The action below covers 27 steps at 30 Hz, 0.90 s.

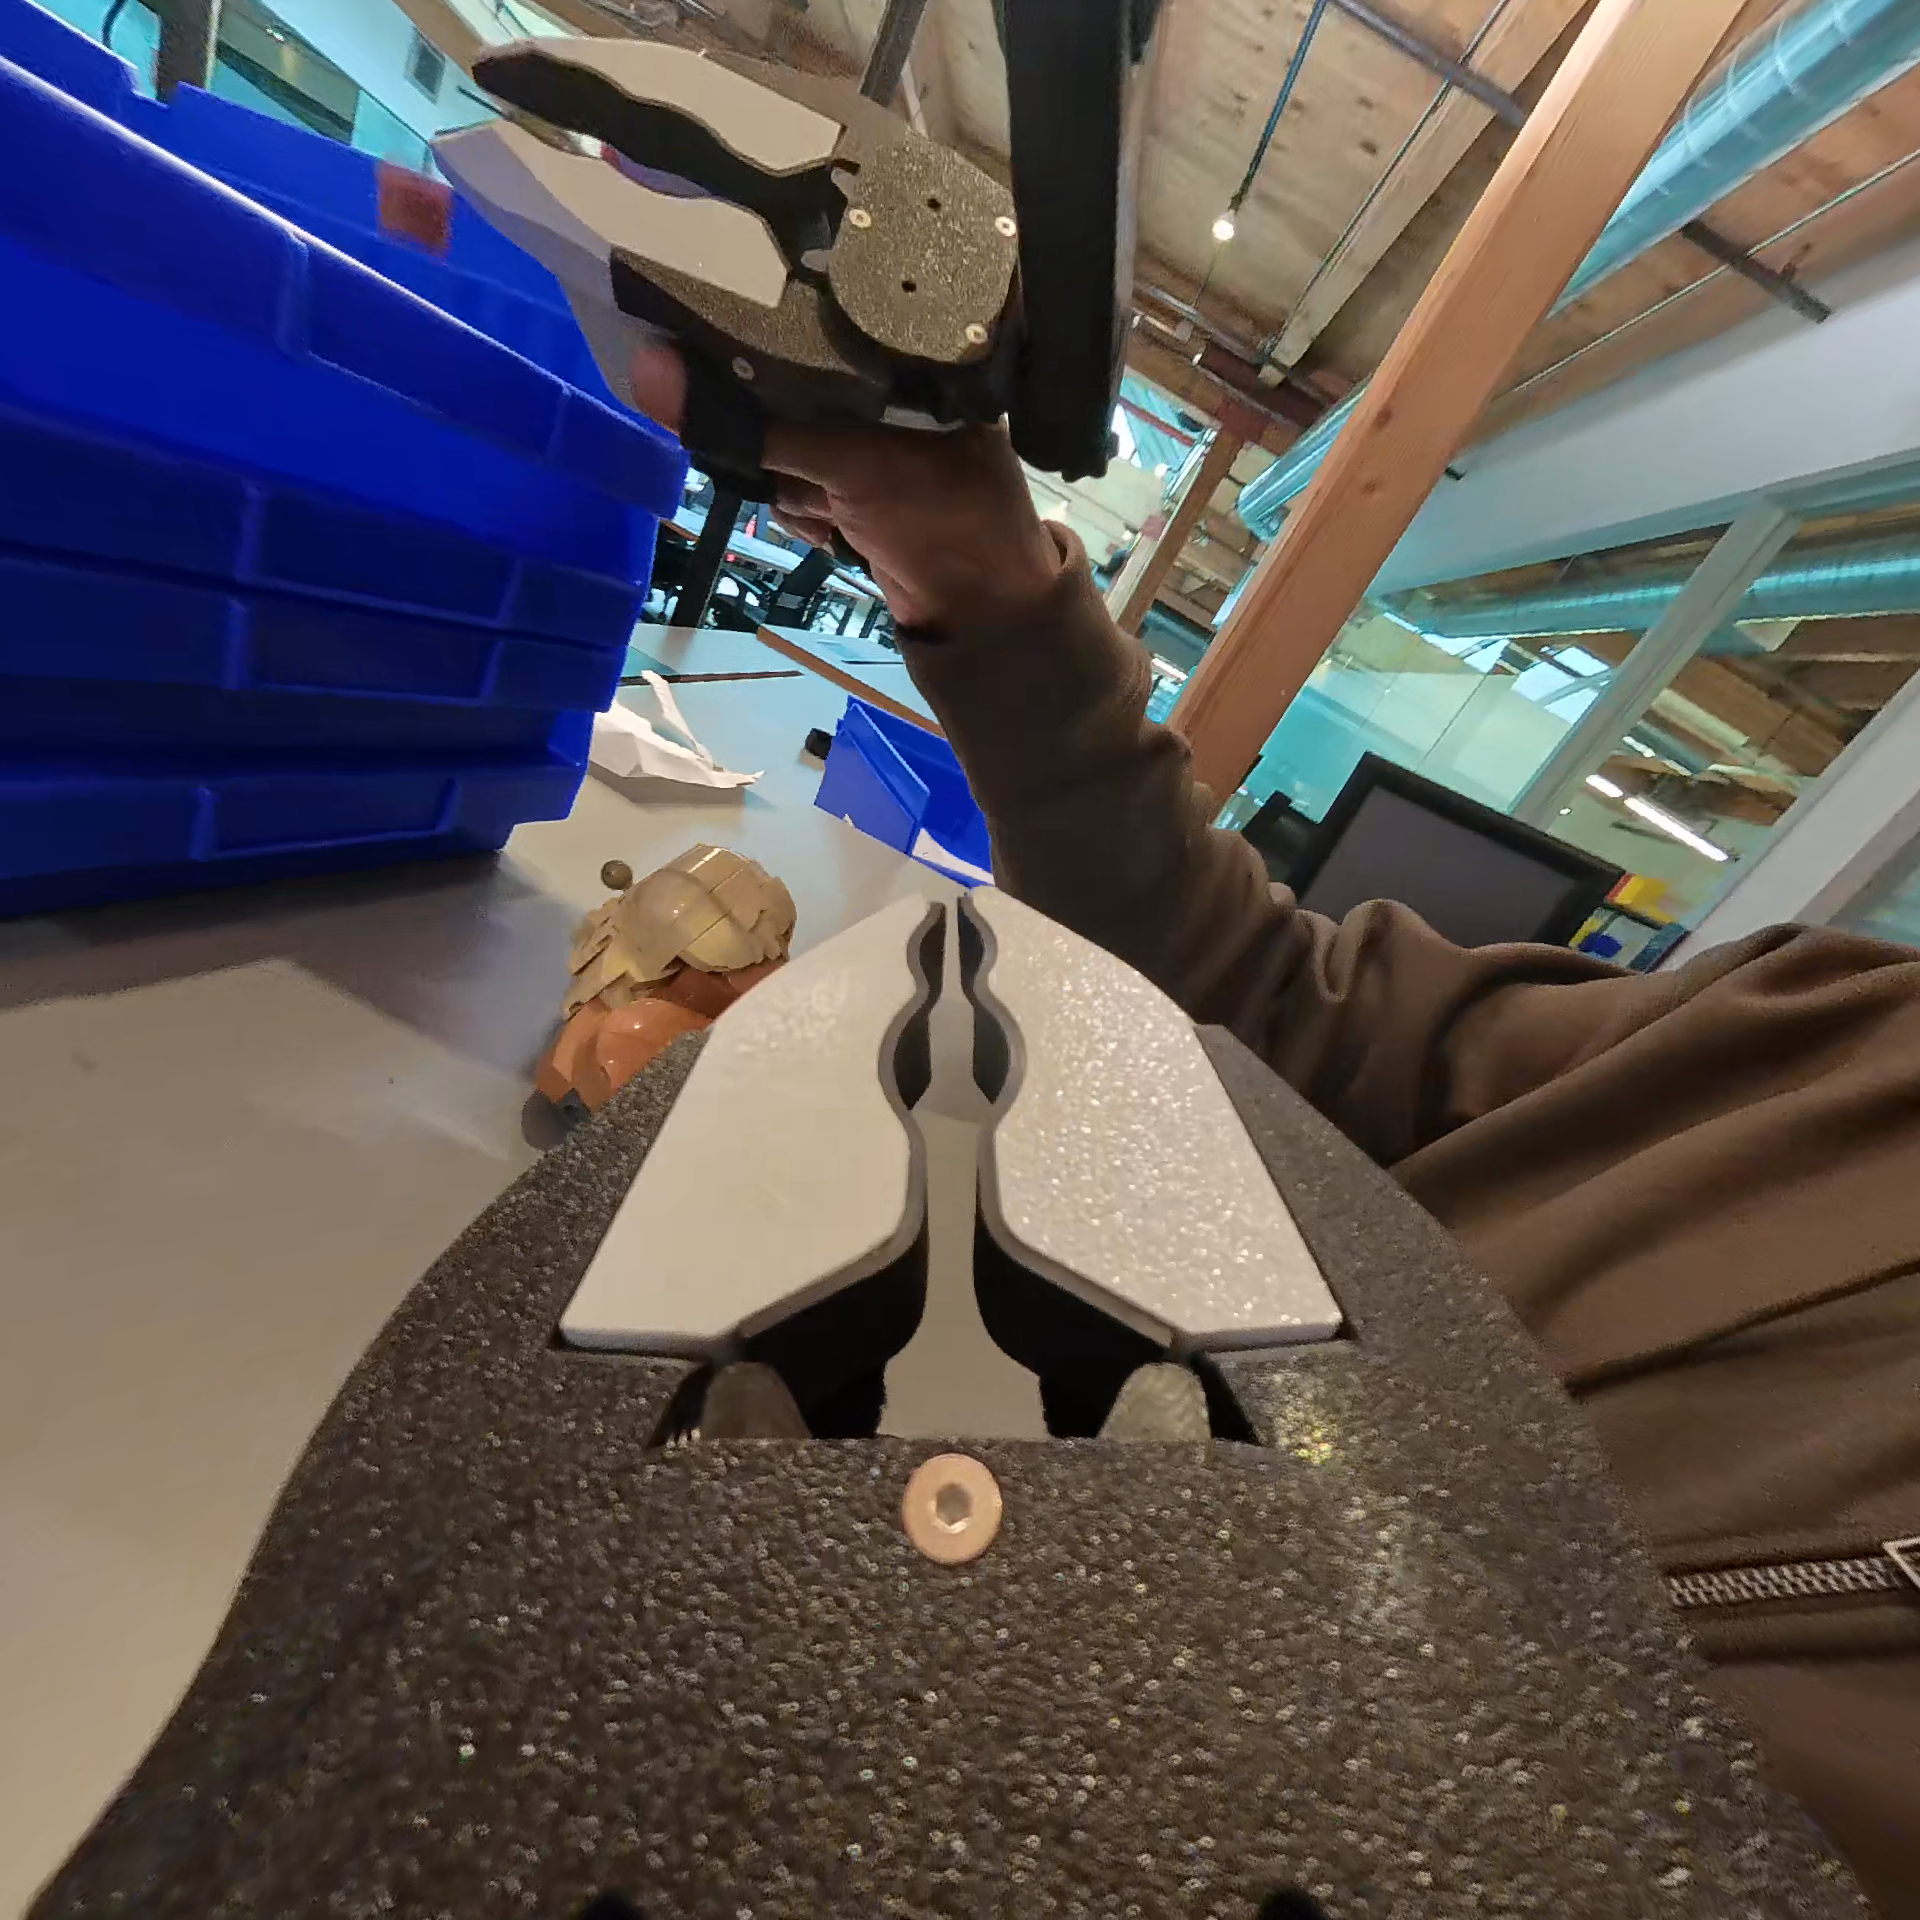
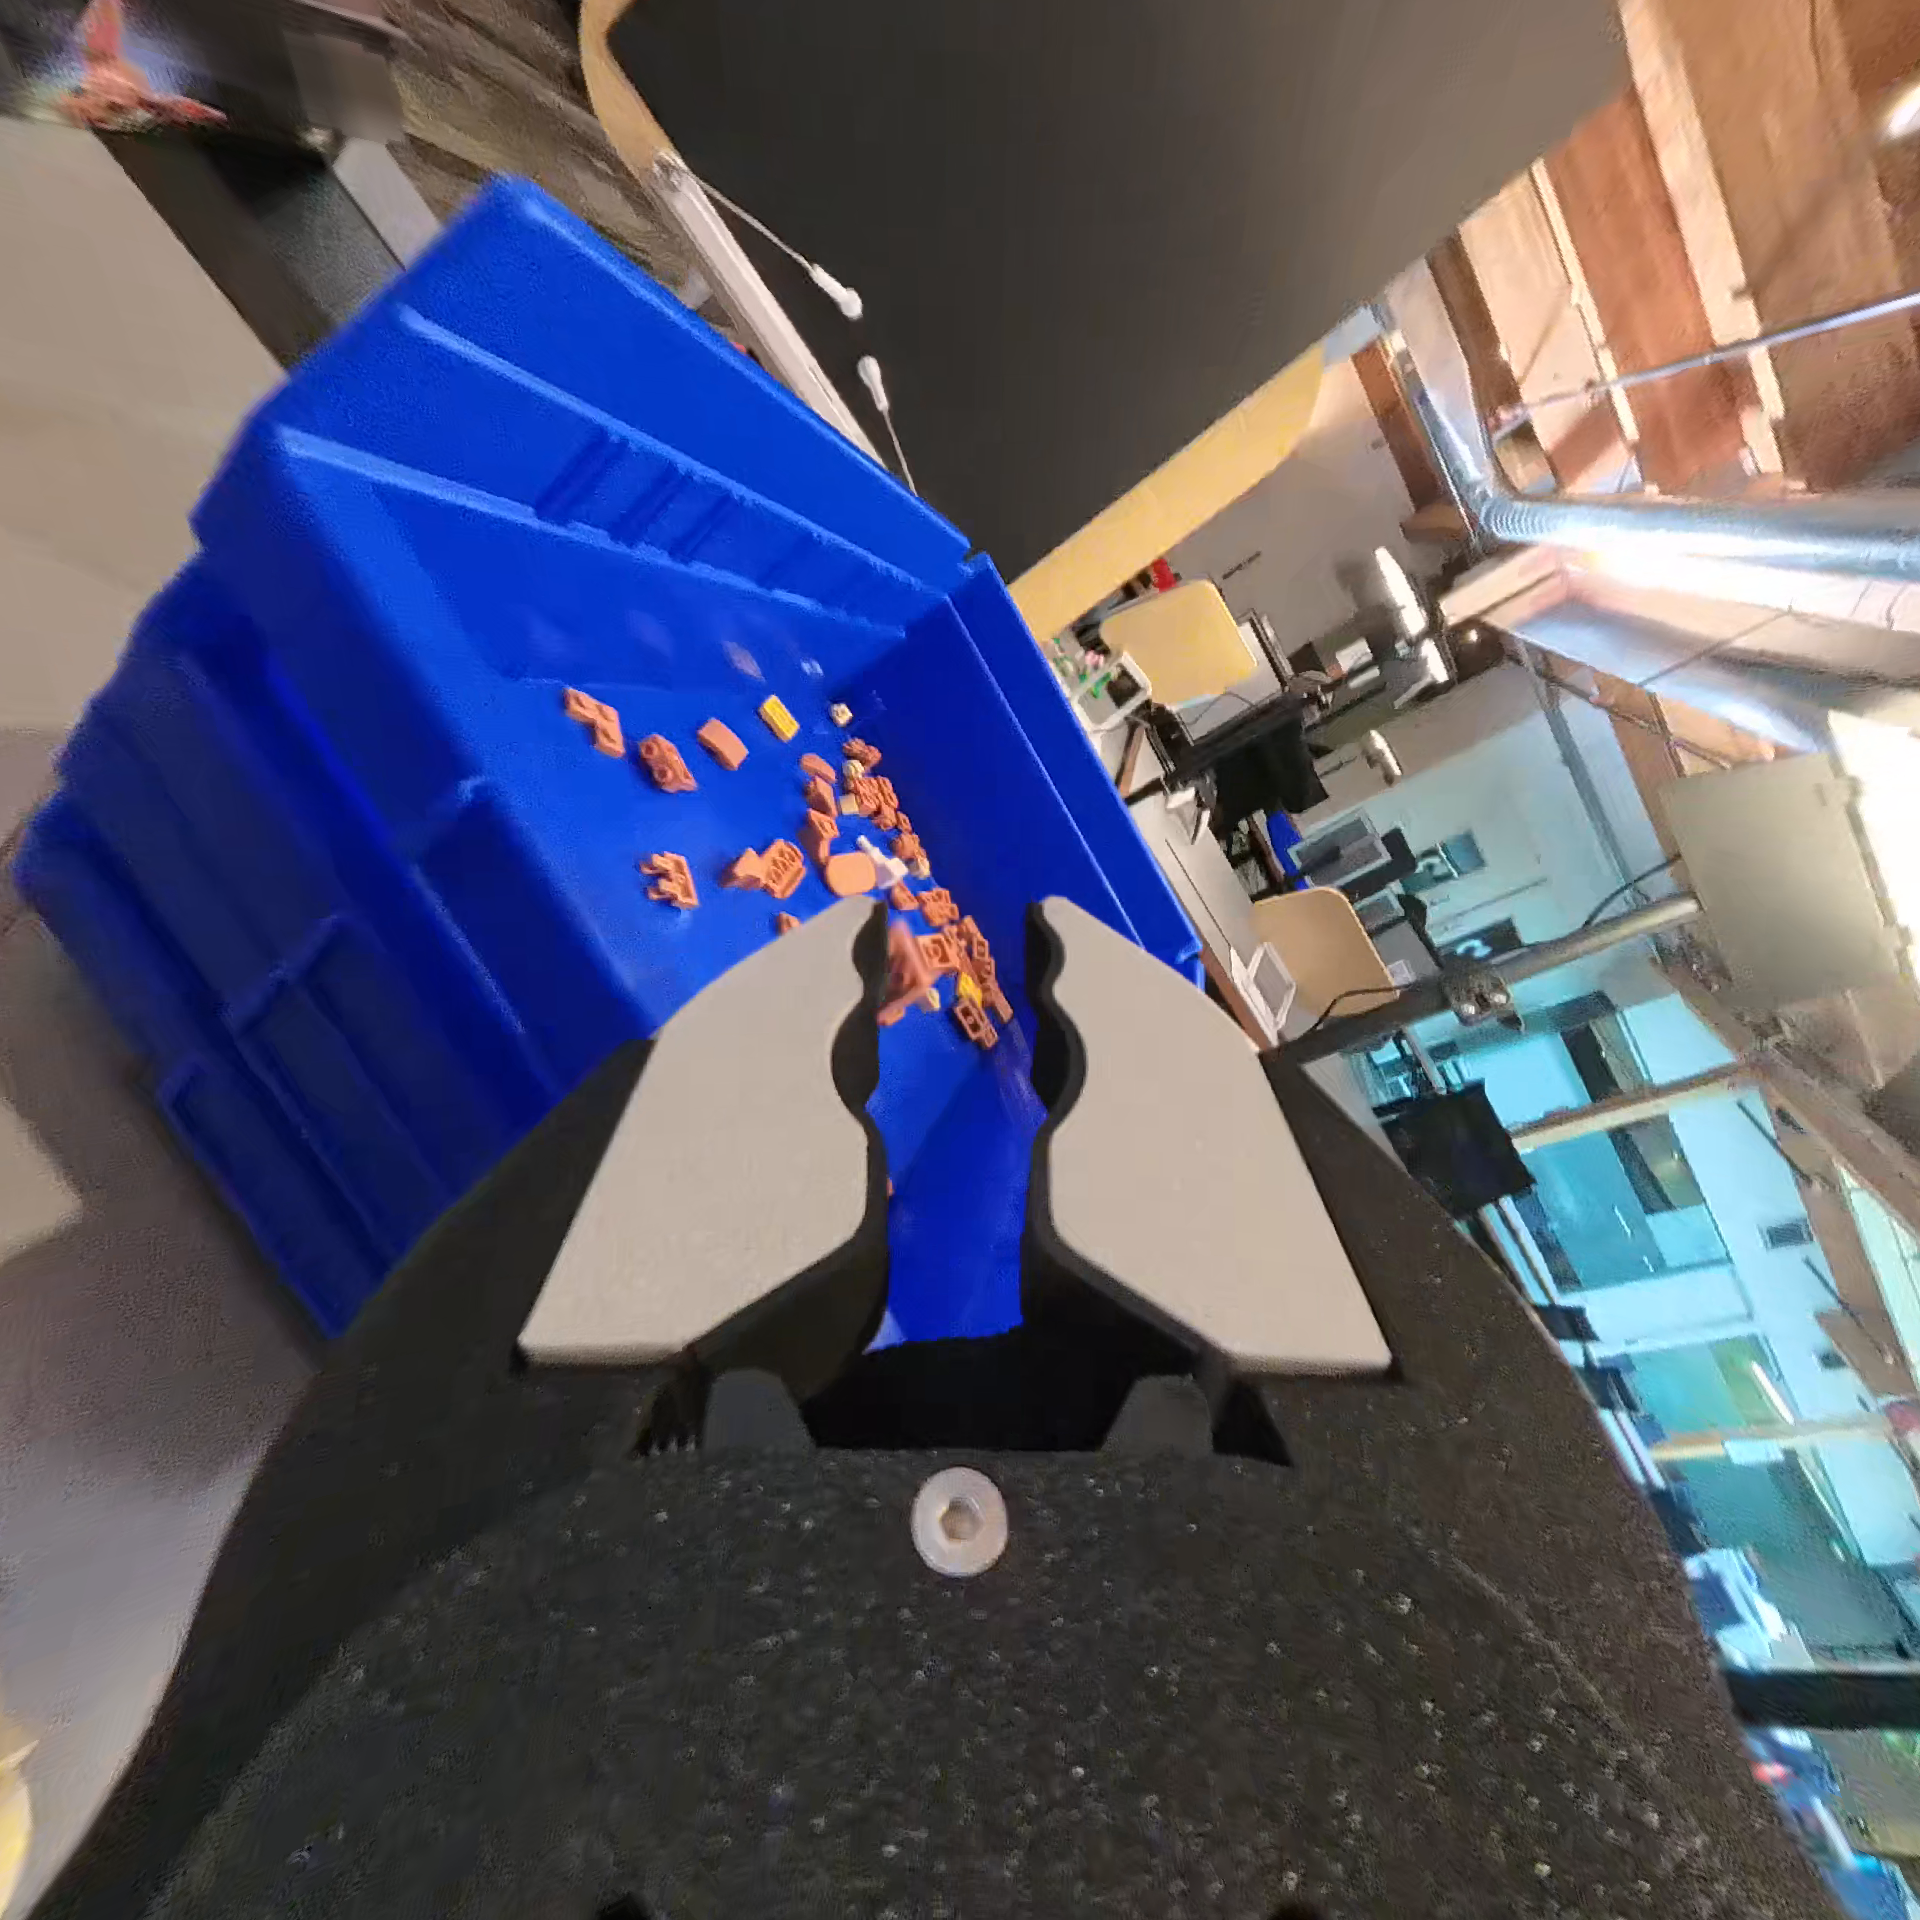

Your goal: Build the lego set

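Right gripper raised over the brick bin, left gripper low on the table.

Left wrist view: the left gripper (image 1: 954,914), fingers pressed together on nothing, lies just right of the tan-and-orange lego model (image 1: 665,966) on the grey table (image 1: 239,1164), below stacked blue bins (image 1: 281,540).
Right wrist view: the right gripper (image 2: 956,920), fingers spread and empty, hangs over the top bin's orange bricks (image 2: 862,821).

crumpled white paper (image 1: 665,753) near dark monitor (image 1: 1444,868)

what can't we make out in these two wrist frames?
- Left wrist view: lower part of the tan-and-orange lego model is hidden behind the left gripper.
- Right wrist view: loose orange pieces in the blue bin are small and motion-blurred; shapes unclear. Some are hidden behind the right gripper.
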Tool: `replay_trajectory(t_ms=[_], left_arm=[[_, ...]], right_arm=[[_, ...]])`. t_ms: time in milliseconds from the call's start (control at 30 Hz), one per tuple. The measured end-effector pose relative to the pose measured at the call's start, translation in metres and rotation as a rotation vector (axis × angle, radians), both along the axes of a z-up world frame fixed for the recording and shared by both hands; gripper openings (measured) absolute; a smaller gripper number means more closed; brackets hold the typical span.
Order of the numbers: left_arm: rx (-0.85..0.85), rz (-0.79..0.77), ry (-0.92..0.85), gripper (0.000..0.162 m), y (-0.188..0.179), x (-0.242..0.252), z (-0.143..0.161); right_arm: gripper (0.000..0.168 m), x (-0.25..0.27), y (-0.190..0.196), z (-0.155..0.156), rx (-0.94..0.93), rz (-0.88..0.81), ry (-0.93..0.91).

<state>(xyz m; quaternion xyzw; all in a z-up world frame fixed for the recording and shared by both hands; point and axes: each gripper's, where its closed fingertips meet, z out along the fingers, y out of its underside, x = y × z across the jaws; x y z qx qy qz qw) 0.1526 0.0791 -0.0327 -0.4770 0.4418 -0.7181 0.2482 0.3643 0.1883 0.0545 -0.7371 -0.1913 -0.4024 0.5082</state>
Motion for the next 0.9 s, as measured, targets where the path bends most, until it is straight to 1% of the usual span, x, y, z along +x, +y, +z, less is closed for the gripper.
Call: replay_trajectory(t_ms=[67,133,200,233,300,367,433,500,567,667,800,900], left_arm=[[0.015,0.016,0.007,0.002,0.002,-0.001,-0.001],[0.023,0.030,0.012,0.002,0.005,-0.002,-0.001],[0.036,0.060,0.029,0.002,0.010,-0.002,-0.003],[0.051,0.086,0.046,0.002,0.015,-0.003,-0.005],[0.106,0.141,0.088,0.002,0.023,-0.004,-0.011],[0.193,0.189,0.124,0.002,0.031,-0.006,-0.017],[0.289,0.229,0.164,0.002,0.036,-0.008,-0.024],[0.362,0.252,0.214,0.002,0.041,-0.008,-0.034],[0.399,0.249,0.262,0.003,0.042,-0.008,-0.043],[0.433,0.213,0.310,0.004,0.038,-0.008,-0.054],[0.498,0.183,0.348,0.005,0.033,-0.008,-0.063],[0.521,0.159,0.354,0.005,0.028,-0.007,-0.066]], right_arm=[[0.025,-0.001,-0.003,-0.003,0.013,-0.002,0.002],[0.026,-0.012,-0.011,-0.011,0.007,0.032,0.000],[0.027,-0.037,-0.026,-0.024,-0.034,0.113,0.003],[0.027,-0.056,-0.034,-0.033,-0.072,0.181,0.016],[0.026,-0.103,-0.056,-0.058,-0.182,0.347,0.055],[0.025,-0.148,-0.080,-0.091,-0.344,0.498,0.094],[0.025,-0.182,-0.100,-0.126,-0.501,0.606,0.129],[0.026,-0.204,-0.110,-0.158,-0.642,0.670,0.170],[0.027,-0.212,-0.112,-0.184,-0.747,0.679,0.194],[0.030,-0.214,-0.105,-0.205,-0.818,0.655,0.219],[0.029,-0.217,-0.100,-0.215,-0.855,0.647,0.246],[0.026,-0.218,-0.097,-0.220,-0.866,0.641,0.263]])
